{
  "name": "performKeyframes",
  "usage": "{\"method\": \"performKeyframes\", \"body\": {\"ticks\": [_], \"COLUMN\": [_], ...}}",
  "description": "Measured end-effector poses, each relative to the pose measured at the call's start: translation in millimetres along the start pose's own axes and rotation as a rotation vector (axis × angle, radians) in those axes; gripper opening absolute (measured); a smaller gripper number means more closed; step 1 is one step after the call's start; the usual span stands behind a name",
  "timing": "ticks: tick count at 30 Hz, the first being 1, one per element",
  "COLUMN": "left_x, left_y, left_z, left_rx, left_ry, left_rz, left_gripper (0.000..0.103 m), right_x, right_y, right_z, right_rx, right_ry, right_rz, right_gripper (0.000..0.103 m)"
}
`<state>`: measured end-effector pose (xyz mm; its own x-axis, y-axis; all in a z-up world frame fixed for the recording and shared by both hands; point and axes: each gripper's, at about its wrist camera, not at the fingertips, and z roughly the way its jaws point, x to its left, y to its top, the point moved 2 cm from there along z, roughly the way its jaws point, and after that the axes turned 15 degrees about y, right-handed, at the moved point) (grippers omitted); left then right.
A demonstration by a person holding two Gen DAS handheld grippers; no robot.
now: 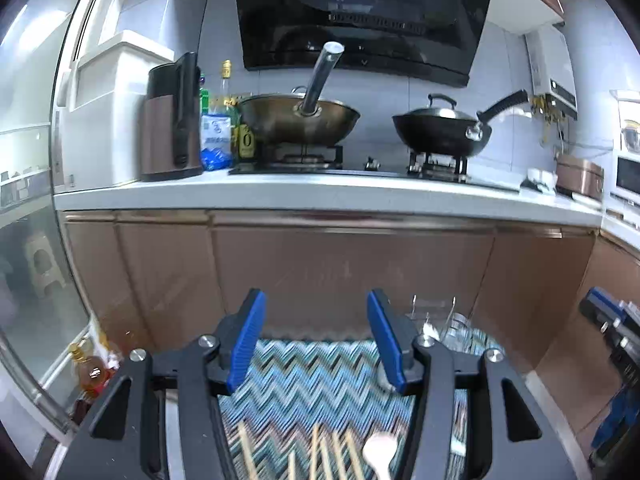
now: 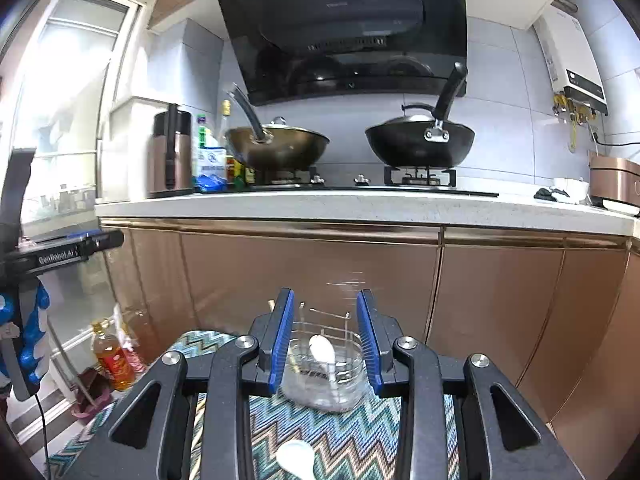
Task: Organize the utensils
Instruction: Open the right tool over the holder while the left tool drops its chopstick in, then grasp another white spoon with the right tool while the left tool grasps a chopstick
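Both grippers hang part-open and empty over a zigzag mat (image 2: 352, 440): the left gripper (image 1: 316, 338) above blurred chopsticks (image 1: 320, 456) cut off by the frame, the right gripper (image 2: 325, 338) framing a clear utensil holder (image 2: 326, 372) containing one white spoon (image 2: 323, 350); another spoon (image 2: 296, 460) lies nearer.

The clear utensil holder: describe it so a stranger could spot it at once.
Start at the zigzag-patterned mat below the copper cabinets. At its far end stands the clear utensil holder, wire-framed, with one white spoon inside. It alone is see-through; the other white spoon lies loose on the mat.
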<state>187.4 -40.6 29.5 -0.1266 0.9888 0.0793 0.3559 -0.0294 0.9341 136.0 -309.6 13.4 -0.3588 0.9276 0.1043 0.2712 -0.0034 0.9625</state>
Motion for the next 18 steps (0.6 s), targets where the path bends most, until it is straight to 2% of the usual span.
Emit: {"method": "performKeyframes", "body": {"ticks": [3, 7, 10, 15, 18], "left_x": [14.3, 30.2, 36.3, 33.3, 24.4], "left_y": [-16.7, -50.0, -76.8, -114.2, -130.6], "left_z": [-10.6, -6.5, 7.5, 43.8, 65.9], "left_rx": [0.072, 0.232, 0.343, 0.518, 0.605], "left_ry": [-0.036, -0.102, -0.137, -0.183, -0.214], "left_rz": [0.031, 0.034, 0.033, 0.030, 0.036], "left_gripper": [0.051, 0.050, 0.045, 0.033, 0.032], "right_x": [11.3, 22.4, 29.1, 31.3, 31.2], "right_y": [-0.7, -9.6, -23.4, -44.9, -58.0], "right_z": [-16.5, -30.2, -30.9, -16.4, 0.9], "right_rx": [0.005, 0.034, 0.091, 0.188, 0.252], "right_ry": [0.025, 0.068, 0.116, 0.198, 0.219], "right_rz": [0.000, 0.020, 0.044, 0.104, 0.117], "right_gripper": [0.032, 0.032, 0.031, 0.024, 0.023]}}
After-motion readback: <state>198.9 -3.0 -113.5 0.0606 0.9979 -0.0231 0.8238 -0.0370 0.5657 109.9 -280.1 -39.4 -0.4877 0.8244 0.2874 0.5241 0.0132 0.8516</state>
